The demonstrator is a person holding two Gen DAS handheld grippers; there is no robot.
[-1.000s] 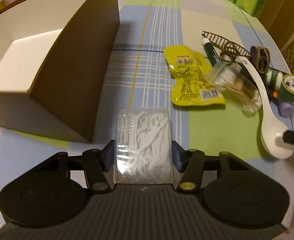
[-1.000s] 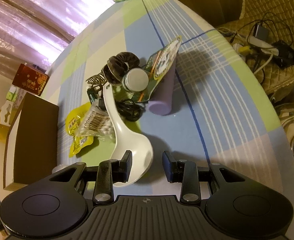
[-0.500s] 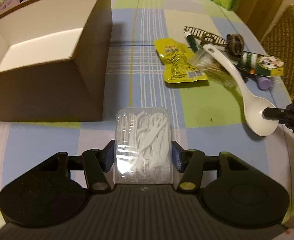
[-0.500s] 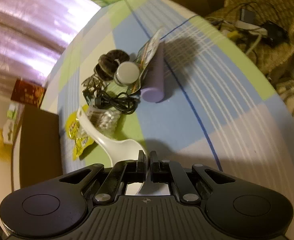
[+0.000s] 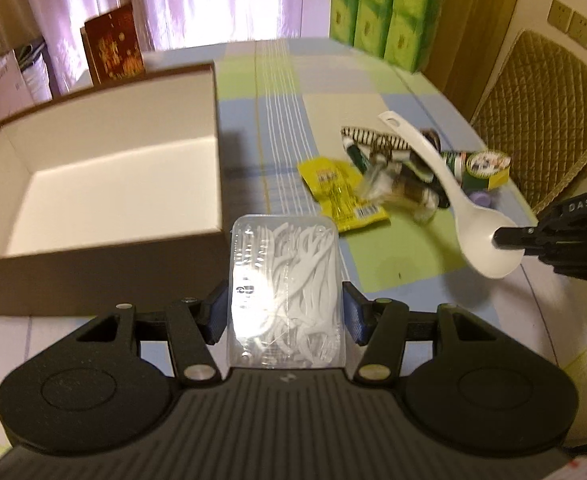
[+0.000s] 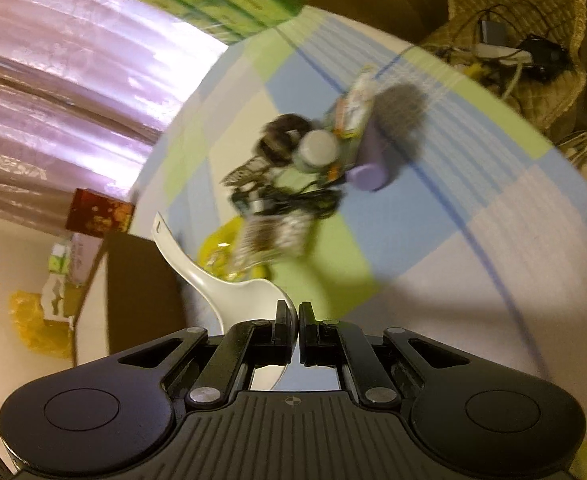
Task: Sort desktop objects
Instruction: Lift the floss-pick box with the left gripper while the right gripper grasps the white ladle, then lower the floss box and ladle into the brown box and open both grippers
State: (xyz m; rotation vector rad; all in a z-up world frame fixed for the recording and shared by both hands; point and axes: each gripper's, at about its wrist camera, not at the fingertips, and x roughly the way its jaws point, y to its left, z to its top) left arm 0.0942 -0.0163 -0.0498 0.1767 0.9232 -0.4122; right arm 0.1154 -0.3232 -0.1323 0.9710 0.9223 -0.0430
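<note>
My left gripper (image 5: 285, 312) clamps the floss-pick case (image 5: 285, 292) by its long sides, carried level; the open box (image 5: 105, 184) waits at 10 o'clock. Right gripper (image 6: 292, 316) pinches the white spoon (image 6: 233, 280) by the bowl rim, handle toward 11, prob. box-bound too.

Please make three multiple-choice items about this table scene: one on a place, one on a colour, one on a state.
1. Where is the brown box?
A. left of the clutter pile
B. on the chair
C. under the spoon

2. What colour is the snack packet?
A. red
B. yellow
C. black

3. How is the right gripper?
A. open over the table
B. out of view
C. shut on the spoon's bowl

Answers: 1 A, the brown box lies left of the pile. 2 B, the snack packet is yellow. 3 C, the right gripper pinches the spoon.
</note>
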